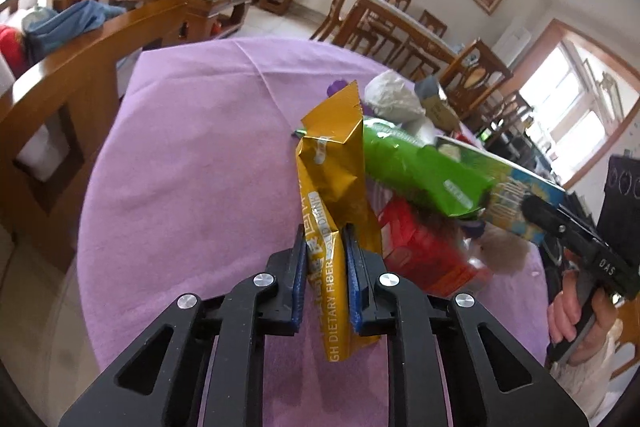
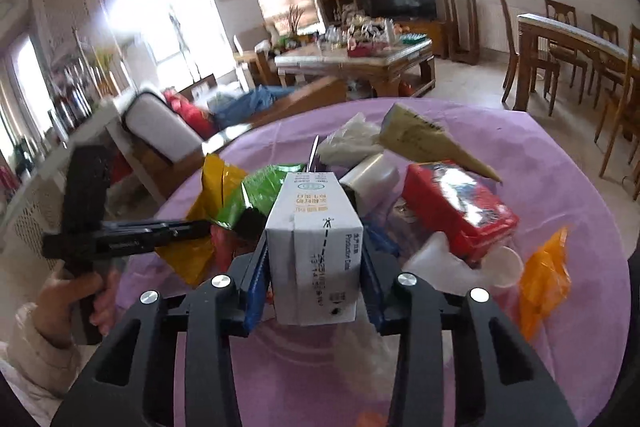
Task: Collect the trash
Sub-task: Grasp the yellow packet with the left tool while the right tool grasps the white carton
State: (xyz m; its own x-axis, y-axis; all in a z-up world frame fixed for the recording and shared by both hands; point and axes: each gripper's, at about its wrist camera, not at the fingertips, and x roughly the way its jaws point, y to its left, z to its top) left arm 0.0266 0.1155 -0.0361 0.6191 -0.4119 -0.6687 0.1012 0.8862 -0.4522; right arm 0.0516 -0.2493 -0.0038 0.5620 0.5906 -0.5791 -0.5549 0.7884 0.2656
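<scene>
Left gripper (image 1: 325,239): jaws drawn close, blue pads pinching a gold sachet (image 1: 334,195) between them. The sachet stands roughly upright, its torn top well above the fingertips, its lower end hanging below the pads over the purple tablecloth (image 1: 192,147). Legible print on the sachet: "DIETARY FIBER" and "DRINK", running lengthwise; further characters are not readable.

Just right of the sachet in the left wrist view lie a green wrapper (image 1: 420,171), a red carton (image 1: 424,251) and a crumpled white tissue (image 1: 390,95), all in one heap on the cloth.

Right gripper (image 2: 316,247): jaws partly spread, pads pressed on the two sides of a white carton (image 2: 316,243), which is held end-on. Legible on the carton: "Production Date" beside a dashed line and a printed date code too blurred to read. In the left wrist view this same carton shows a blue and yellow printed face.

Right of the carton in the right wrist view: a red box (image 2: 460,207), a tan paper bag (image 2: 424,139) behind it, a white paper cup (image 2: 504,267) on its side, and an orange wrapper (image 2: 546,275) nearest the table edge.
</scene>
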